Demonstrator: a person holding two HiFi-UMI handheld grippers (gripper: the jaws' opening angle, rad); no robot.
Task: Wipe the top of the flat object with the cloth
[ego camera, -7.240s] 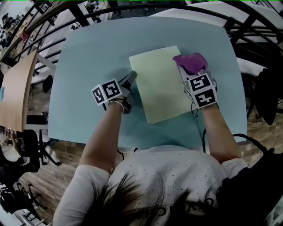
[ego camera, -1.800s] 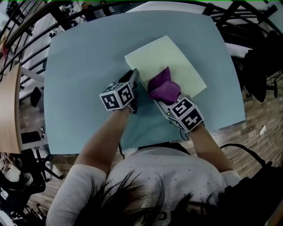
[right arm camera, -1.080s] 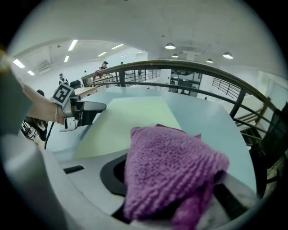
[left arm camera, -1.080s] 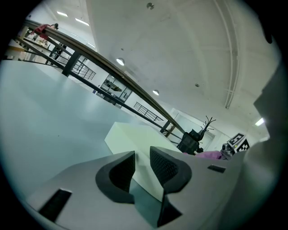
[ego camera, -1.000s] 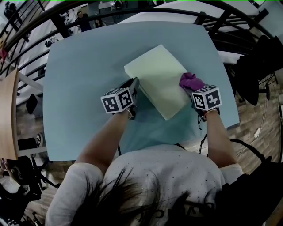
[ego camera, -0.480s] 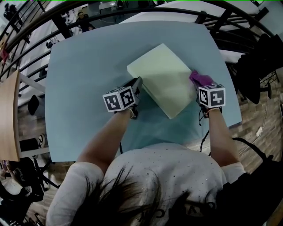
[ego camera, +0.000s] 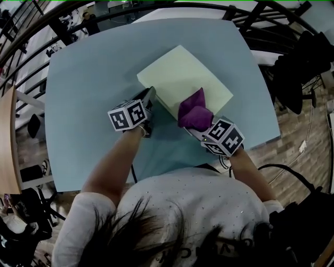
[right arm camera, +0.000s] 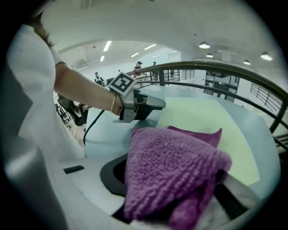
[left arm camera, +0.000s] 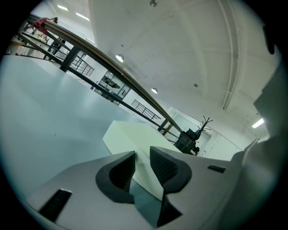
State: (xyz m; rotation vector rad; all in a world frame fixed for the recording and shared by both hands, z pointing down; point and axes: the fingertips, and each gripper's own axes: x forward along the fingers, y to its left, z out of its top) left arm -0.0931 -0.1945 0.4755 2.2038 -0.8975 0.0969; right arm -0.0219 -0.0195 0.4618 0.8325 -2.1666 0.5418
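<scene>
A pale yellow-green flat pad (ego camera: 182, 73) lies askew on the light blue table (ego camera: 88, 78). My left gripper (ego camera: 149, 95) sits at the pad's left edge. In the left gripper view the pad (left arm camera: 135, 139) reaches into the narrow gap of that gripper (left arm camera: 141, 164), whose jaws close on its edge. My right gripper (ego camera: 197, 119) is shut on a bunched purple cloth (ego camera: 194, 109), which rests on the pad's near edge. In the right gripper view the cloth (right arm camera: 175, 166) covers the jaws, and the left gripper (right arm camera: 148, 105) and the pad (right arm camera: 202, 117) lie beyond it.
A dark railing (ego camera: 130, 10) curves past the table's far side. A black chair (ego camera: 305, 57) stands off the right edge over wooden floor. The table's near edge runs close under my forearms.
The right gripper has carried the cloth from the pad's right edge back left along its near side, toward the left gripper. The left gripper has stayed at the pad's edge.
</scene>
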